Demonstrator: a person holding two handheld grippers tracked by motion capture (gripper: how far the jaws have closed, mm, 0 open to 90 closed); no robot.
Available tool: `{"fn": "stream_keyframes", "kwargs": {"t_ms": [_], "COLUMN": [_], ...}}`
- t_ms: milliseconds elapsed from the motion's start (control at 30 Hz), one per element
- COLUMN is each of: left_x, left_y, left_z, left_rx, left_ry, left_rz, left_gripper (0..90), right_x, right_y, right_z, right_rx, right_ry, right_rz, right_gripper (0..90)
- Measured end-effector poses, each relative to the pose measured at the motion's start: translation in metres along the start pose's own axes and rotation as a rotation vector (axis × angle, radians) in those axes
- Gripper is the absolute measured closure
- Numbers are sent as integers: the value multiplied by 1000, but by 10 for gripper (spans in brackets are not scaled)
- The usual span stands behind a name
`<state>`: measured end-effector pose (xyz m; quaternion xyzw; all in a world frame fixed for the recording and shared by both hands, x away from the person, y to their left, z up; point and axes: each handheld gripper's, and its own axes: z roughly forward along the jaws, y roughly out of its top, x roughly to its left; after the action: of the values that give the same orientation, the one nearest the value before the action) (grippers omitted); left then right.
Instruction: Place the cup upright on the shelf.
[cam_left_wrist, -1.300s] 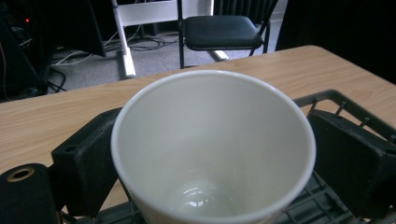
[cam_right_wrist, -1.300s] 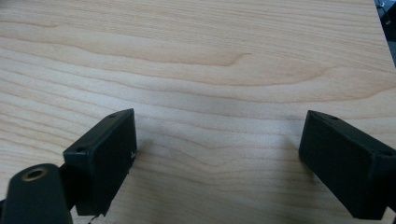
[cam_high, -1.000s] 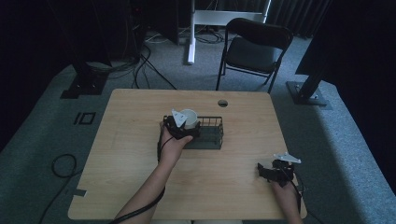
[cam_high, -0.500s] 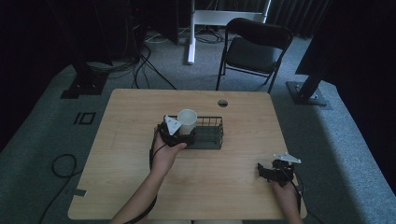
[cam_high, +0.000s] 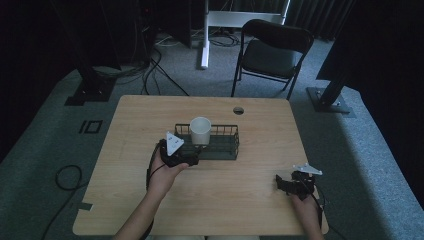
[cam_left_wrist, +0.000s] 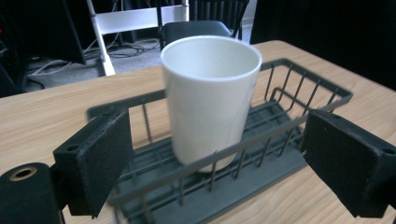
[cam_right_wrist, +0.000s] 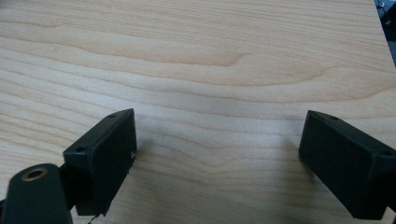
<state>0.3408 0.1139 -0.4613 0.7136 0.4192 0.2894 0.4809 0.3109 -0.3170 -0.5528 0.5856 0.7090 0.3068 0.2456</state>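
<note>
White cup (cam_left_wrist: 210, 98) upright inside the dark wire basket (cam_left_wrist: 299, 79), at the end nearest the left gripper (cam_high: 186, 159), bottom on the basket floor, lower part behind the near wire wall. Left jaws wide apart, one to each side of the cup, apparently touching neither cup nor basket, so holding nothing. Right gripper (cam_high: 287, 184) well apart from all this, low over the bare table (cam_high: 150, 115) near its front right corner, jaws also spread and empty. Probably lined up for a grasp on the cup, to judge from the left gripper view. Several ways to fail from here. Closing too low: danger of pinching the top wire of the near wall together with the cup, then lifting or dragging the whole basket. Closing too high, near the rim: danger of tipping such a tall, seemingly light cup. Pushing forward off centre: possible to knock the cup over with one pad before the other arrives. Lifting at a tilt: risk of catching the foot of the cup on the wire wall. No help available from the right side at this distance, so nothing to steady the basket against sliding.
</note>
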Motion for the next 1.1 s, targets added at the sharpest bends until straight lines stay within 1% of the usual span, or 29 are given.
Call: {"fn": "stream_keyframes", "kwargs": {"t_ms": [33, 67, 133, 200, 267, 333, 400, 433, 533, 600, 633, 700, 767, 833, 867, 1000, 1033, 1067, 1100], "left_x": [2, 2, 4, 7, 11, 14, 19, 21, 27, 30, 32, 36, 39, 43, 45, 53, 55, 55, 59], "left_y": [-2, -4, -8, -13, -20, -25, -30, -33, -41, -46, -49, -54, -60, -66, -70, -78, -81, -81, -85], "left_z": [-2, -4, -9, -14, -20, -23, -27, -28, -32, -35, -36, -39, -43, -45, -48, -54, -55, -55, -58], "left_rx": [0, -5, -1, 2, 5, 15, 16, 16, 24, 22, 24, 40, 50, 57, 55, 65, 76, 76, 88], "left_ry": [-2, -2, 6, 7, 33, 27, 24, 24, 25, 16, 15, 27, 27, 40, 60, 101, 109, 109, 120], "left_rz": [-6, -2, 21, 29, 47, 30, 28, 12, 5, -8, -10, 7, -7, -17, -29, -45, -45, -45, -55], "left_gripper": [97, 97, 96, 97, 97, 97, 96, 97, 96, 96, 96, 97, 96, 96, 96, 96, 96, 96, 96], "right_x": [0, 0, 0, 0, 0, 0, 0, 0, 0, 0, 0, 0, 0, 0, 0, 0, 0, 0, 0], "right_y": [0, 0, 0, 0, 0, 0, 0, 0, 0, 0, 0, 0, 0, 0, 0, 0, 0, 0, 0], "right_z": [0, 0, 0, 0, 0, 0, 0, 0, 0, 0, 0, 0, 0, 0, 0, 0, 0, 0, 0], "right_rx": [0, 0, 0, 0, 0, 0, 0, 0, 0, 0, 0, -1, -1, -2, -1, -1, -1, -1, -1], "right_ry": [0, 0, 0, 0, 0, 0, 0, 0, 0, 0, 0, 0, 0, 0, 0, 0, 0, 0, -1], "right_rz": [0, 1, 0, 0, 0, 0, 0, 0, 0, 0, 0, 0, -1, -2, -3, -3, -1, -1, -1], "right_gripper": [108, 108, 108, 108, 108, 108, 108, 108, 108, 108, 108, 108, 108, 108, 108, 108, 108, 108, 108]}}
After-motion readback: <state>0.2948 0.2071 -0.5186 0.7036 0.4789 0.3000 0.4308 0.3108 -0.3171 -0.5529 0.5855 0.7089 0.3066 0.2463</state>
